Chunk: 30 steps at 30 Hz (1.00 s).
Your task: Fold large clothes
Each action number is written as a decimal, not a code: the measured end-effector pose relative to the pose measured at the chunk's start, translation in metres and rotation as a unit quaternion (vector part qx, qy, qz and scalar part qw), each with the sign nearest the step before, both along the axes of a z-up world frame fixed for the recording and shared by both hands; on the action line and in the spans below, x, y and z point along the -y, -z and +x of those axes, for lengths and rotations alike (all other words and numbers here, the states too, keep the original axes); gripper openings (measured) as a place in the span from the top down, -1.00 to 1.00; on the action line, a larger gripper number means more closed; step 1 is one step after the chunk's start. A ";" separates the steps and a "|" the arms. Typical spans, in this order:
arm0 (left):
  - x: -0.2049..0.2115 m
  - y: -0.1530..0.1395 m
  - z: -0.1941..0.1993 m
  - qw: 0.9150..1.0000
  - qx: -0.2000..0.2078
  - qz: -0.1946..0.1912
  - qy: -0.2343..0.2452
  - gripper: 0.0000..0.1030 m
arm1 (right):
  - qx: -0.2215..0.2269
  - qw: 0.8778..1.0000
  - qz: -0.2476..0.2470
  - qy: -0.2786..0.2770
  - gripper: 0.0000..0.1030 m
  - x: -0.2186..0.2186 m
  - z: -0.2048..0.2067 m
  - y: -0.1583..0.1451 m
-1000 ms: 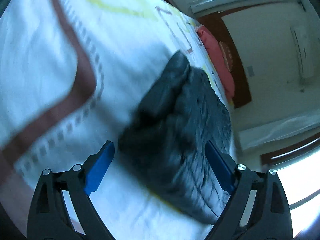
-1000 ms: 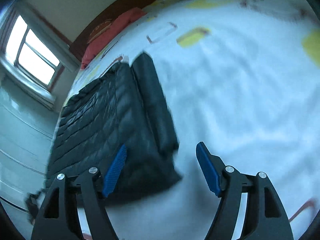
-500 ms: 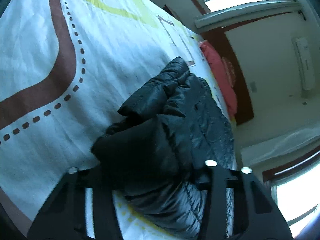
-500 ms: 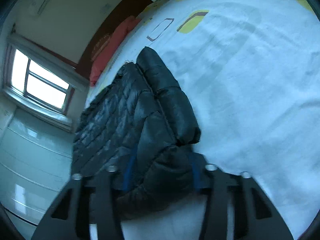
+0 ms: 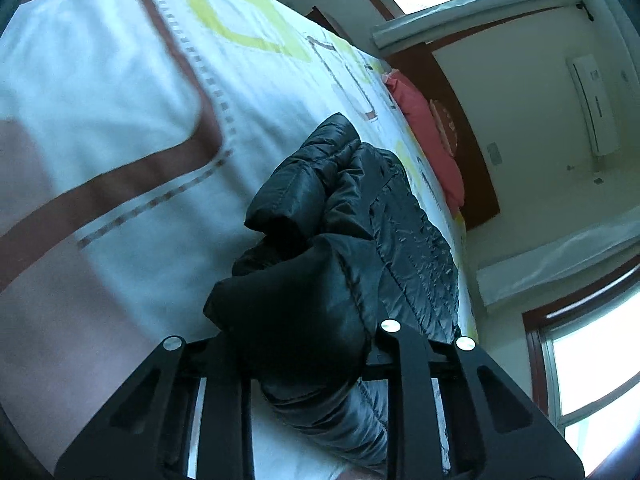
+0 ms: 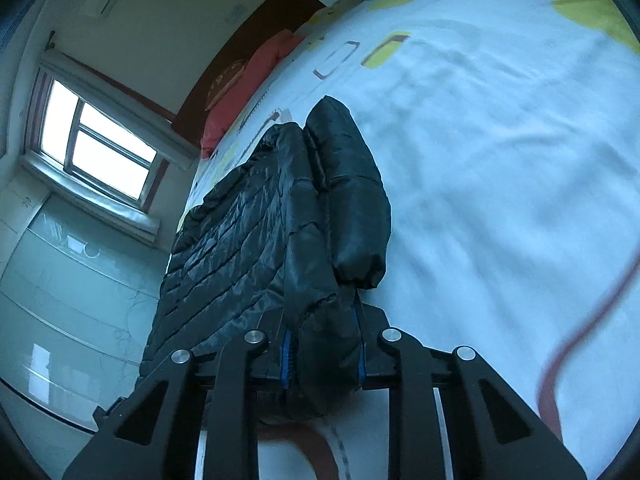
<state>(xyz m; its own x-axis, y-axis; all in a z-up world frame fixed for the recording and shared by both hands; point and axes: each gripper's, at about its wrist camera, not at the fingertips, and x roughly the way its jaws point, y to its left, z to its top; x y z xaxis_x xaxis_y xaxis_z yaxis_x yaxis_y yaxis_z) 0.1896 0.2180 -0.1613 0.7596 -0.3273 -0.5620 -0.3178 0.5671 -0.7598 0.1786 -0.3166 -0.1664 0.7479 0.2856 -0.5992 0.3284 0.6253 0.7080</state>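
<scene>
both tongs bite the near edge of the black jacket

a black puffy jacket (image 5: 372,216) lies on a bed with a white bed cover (image 5: 100,92). the cover has brown lines and yellow squares printed on it. the jacket is stretched away from the two tongs toward the head of the bed, where a red pillow (image 5: 432,136) leans at a dark brown headboard (image 5: 472,152).

the left gripper (image 5: 304,344) has the near edge of the jacket between its two fingers. its jaws are closing and the cloth bulges out over them, so the blue pads are hidden. a thick fold of the jacket stands up a little from the cover just in front of this gripper.

the right gripper (image 6: 322,354) holds the other near corner. its jaws are closing too, and a lump of black cloth fills the gap; the blue pads (image 6: 286,358) press on it from both sides. a sleeve (image 6: 352,200) lies folded along the right side of the jacket, and its cuff end is just in front of this gripper.

behind the bed there is a window (image 6: 96,148) in the pale wall, and an air conditioner (image 5: 596,108) hangs on the wall high up.
</scene>
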 end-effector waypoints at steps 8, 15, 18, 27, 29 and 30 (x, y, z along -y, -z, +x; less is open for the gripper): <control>-0.011 0.005 -0.063 1.000 -0.014 -0.013 0.003 0.54 | -0.009 1.000 0.010 -0.007 0.56 -0.006 -0.058 0.002; -0.029 0.016 -0.087 0.999 -0.022 -0.046 -0.015 0.03 | -0.002 1.000 0.028 0.004 0.22 0.002 -0.069 0.005; -0.032 0.010 -0.091 0.999 -0.015 -0.038 -0.016 -0.14 | 0.007 0.999 0.030 0.023 -0.12 0.009 -0.070 0.003; -0.038 0.022 -0.086 1.000 -0.018 -0.025 -0.007 0.33 | -0.002 0.998 0.063 0.027 0.38 0.017 -0.067 0.029; -0.038 0.021 -0.086 1.000 -0.016 -0.019 -0.004 0.33 | 0.001 0.998 0.061 0.022 0.38 0.017 -0.068 0.027; -0.038 0.018 -0.086 1.000 -0.015 -0.011 0.002 0.28 | 0.002 0.998 0.060 0.018 0.37 0.018 -0.069 0.025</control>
